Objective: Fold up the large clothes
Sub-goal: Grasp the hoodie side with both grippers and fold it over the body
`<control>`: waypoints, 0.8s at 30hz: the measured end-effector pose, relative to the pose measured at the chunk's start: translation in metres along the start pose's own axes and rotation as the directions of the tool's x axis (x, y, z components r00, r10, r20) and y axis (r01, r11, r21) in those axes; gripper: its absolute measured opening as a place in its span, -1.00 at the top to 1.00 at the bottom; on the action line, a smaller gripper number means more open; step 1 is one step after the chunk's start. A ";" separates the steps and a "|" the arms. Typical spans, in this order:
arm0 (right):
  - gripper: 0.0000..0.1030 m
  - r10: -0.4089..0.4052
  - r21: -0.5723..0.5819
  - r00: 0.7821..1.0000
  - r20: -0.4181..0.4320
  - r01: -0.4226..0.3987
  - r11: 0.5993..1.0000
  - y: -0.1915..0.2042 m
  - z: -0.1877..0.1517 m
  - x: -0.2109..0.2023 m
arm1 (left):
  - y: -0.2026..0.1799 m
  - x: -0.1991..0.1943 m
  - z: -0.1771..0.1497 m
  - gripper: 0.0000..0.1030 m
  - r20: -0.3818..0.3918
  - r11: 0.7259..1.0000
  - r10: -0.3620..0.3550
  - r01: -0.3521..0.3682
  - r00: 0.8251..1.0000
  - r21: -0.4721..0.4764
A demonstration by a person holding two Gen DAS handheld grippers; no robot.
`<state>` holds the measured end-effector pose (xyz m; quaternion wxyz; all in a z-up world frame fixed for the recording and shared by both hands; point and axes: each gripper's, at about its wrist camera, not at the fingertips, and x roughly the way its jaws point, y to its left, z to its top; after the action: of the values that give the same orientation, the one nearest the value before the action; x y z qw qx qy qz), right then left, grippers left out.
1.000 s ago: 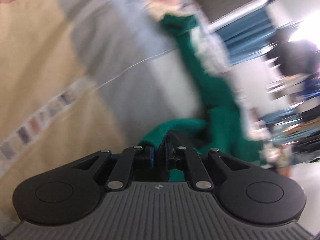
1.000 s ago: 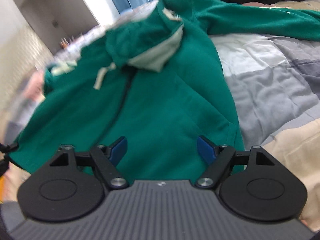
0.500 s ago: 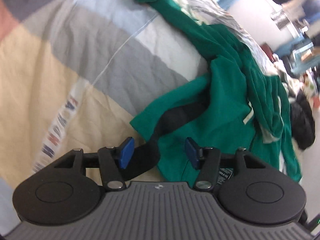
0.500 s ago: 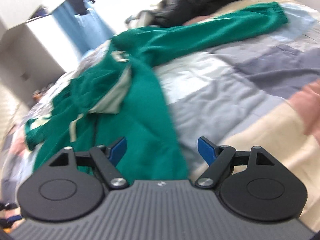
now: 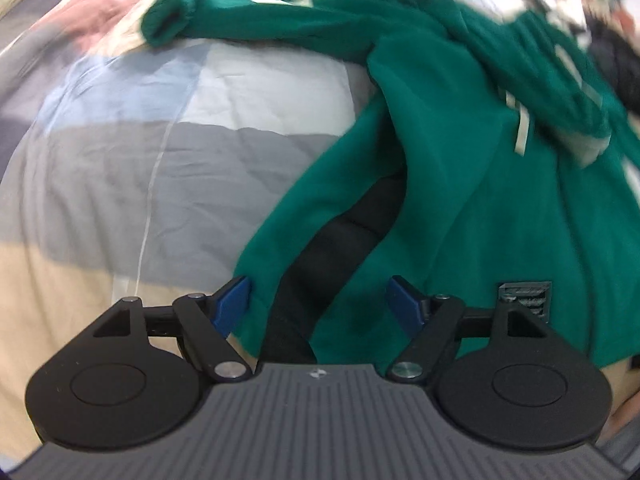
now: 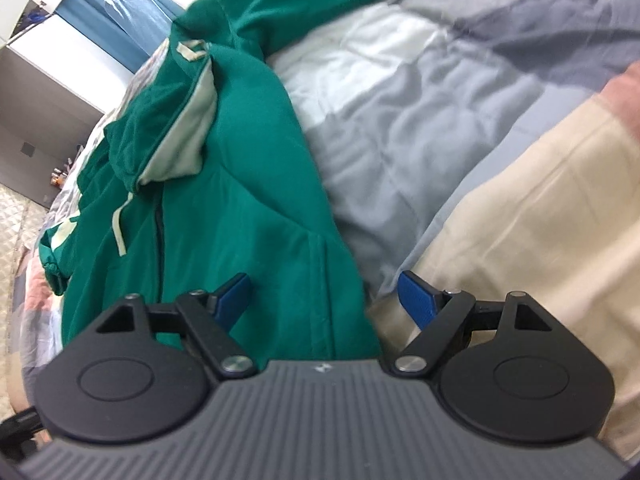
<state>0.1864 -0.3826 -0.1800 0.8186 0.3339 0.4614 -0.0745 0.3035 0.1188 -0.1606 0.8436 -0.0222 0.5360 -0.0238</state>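
A green zip hoodie [image 5: 472, 184] lies spread on a bed, hood with pale lining and drawstrings up. In the left wrist view its bottom left corner is turned back, showing black lining [image 5: 340, 248]; one sleeve cuff [image 5: 168, 20] lies far left. My left gripper [image 5: 318, 300] is open over that corner, holding nothing. In the right wrist view the hoodie [image 6: 240, 208] fills the left half, its right hem edge between my open right gripper's [image 6: 326, 300] fingers, not pinched.
The bed is covered by a patchwork quilt [image 5: 120, 168] of grey, white, cream and pink panels, also in the right wrist view [image 6: 460, 100]. A dark heap of clothing [image 5: 616, 64] lies beyond the hoodie. Blue curtains [image 6: 120, 12] and a white cabinet stand past the bed.
My left gripper let go of the green fabric and opened, then swung over the hoodie's bottom left corner. My right gripper stayed open and shifted to the hoodie's right hem edge.
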 end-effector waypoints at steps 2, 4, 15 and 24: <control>-0.65 0.017 0.006 1.000 -0.021 -0.017 1.000 0.002 -0.001 0.004 | -0.004 0.014 0.001 -0.56 -0.013 0.998 0.029 -0.028 1.000 0.053; -0.65 0.073 0.024 0.995 -0.066 -0.071 0.997 0.001 -0.002 0.012 | -0.006 0.027 0.000 -0.55 -0.019 0.995 0.057 -0.055 0.998 0.087; 0.58 0.109 -0.086 0.990 -0.085 -0.116 0.990 0.023 -0.009 0.005 | -0.023 0.010 -0.008 0.68 0.061 0.980 0.051 -0.062 0.997 0.187; 0.72 0.281 -0.138 0.960 -0.003 -0.279 0.950 0.042 0.017 -0.080 | 0.052 -0.088 -0.015 0.73 0.225 0.869 -0.344 0.400 0.912 -0.291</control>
<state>0.1712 -0.3757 -0.0899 0.8456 0.3384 0.4066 0.0715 0.2534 0.1764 -0.0902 0.8487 -0.2687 0.4458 -0.0940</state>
